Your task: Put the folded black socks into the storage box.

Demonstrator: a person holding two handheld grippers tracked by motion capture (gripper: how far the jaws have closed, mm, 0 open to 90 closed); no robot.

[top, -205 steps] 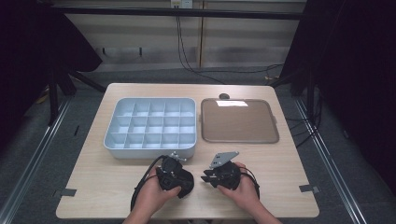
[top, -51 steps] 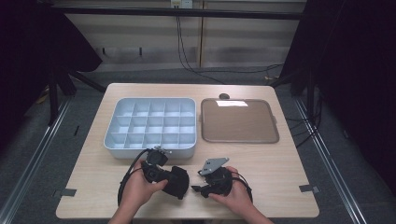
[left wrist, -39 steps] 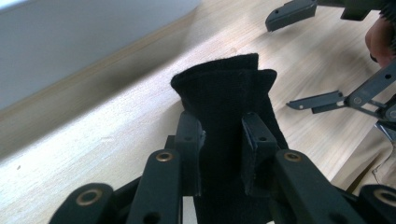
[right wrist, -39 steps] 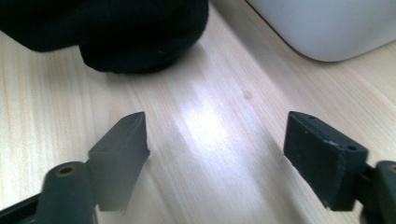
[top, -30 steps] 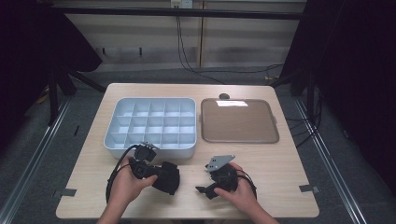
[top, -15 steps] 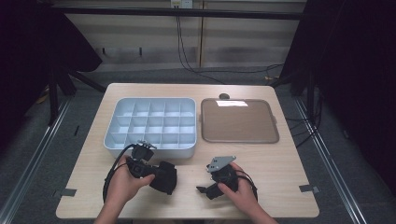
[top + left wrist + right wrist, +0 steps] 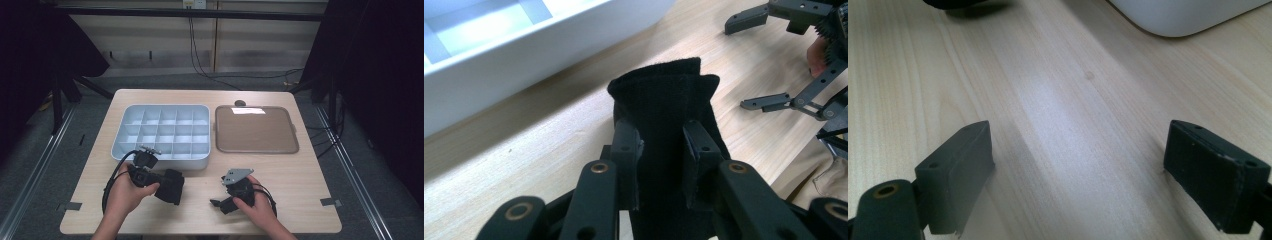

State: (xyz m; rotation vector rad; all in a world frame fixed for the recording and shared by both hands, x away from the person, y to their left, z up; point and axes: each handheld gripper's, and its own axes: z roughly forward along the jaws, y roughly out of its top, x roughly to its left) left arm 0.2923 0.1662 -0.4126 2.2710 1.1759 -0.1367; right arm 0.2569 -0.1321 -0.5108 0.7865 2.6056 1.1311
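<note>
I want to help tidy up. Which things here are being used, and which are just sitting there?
In use:
black cloth pad, clamped in the left gripper
right gripper, jaws open, nothing between them

Just sitting there:
white compartment tray
brown tray
small dark thing behind it

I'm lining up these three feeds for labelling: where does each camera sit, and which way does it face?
High view: above the person's side, facing forward and down on the table; both hands show.
Left gripper view: on the left hand-held gripper, looking along jaws clamped on a black fabric piece.
Right gripper view: on the right hand-held gripper, jaws apart over wood.
Shared: the white compartment tray.
</note>
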